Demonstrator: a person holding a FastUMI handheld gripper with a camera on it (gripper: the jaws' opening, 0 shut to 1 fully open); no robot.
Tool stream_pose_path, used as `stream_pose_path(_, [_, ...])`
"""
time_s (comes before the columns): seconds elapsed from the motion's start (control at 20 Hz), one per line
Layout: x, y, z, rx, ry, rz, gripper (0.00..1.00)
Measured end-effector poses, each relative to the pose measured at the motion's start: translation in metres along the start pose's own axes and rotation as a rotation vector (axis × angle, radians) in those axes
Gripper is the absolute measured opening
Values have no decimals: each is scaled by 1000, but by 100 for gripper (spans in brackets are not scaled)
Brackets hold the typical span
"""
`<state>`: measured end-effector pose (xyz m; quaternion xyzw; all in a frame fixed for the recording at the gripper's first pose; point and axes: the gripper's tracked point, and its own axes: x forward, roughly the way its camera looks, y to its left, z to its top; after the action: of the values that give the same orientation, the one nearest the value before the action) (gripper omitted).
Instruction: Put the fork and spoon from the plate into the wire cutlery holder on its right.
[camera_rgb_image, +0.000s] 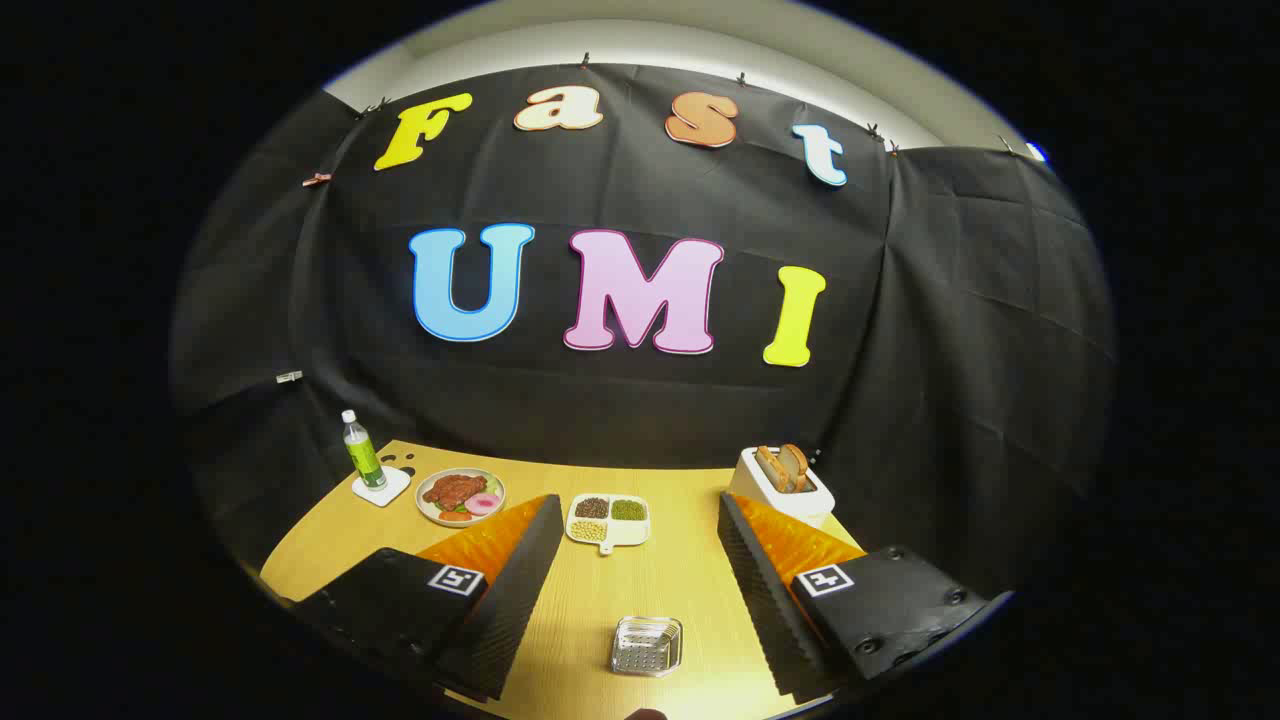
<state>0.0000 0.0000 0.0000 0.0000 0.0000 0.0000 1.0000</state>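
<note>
While the claw hangs released above the wooden bench, its two fingers spread wide with nothing between them, a small square wire basket, seemingly the cutlery holder, sits on the bench between the fingertips, low and close; beyond it lies a white divided dish of beans and grains, further left a plate of food and a green bottle on a white coaster, and off behind the right finger a white toaster with bread slices; no fork or spoon can be made out on the plate from here, so the risk, as I judge it, is reaching at the wrong spot; thin cutlery lying flat may also slip from a wide grip, or the claw may nudge the food.
</note>
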Motion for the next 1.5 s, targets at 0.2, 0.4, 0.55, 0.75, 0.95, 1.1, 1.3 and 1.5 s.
stream_pose_path(0.2, [0,5,0,-4,5,8,97])
stream_pose_path(0.4, [1,5,-1,-7,8,7,97])
stream_pose_path(0.55, [0,2,0,-6,4,2,97])
stream_pose_path(0.75, [-1,2,-2,-4,6,0,97])
stream_pose_path(0.95, [-1,5,-3,-6,10,9,97])
stream_pose_path(1.1, [-1,6,-3,-7,9,8,97])
stream_pose_path(1.3, [2,27,-37,-21,110,6,96])
stream_pose_path(1.5, [0,79,-98,-65,284,61,95])
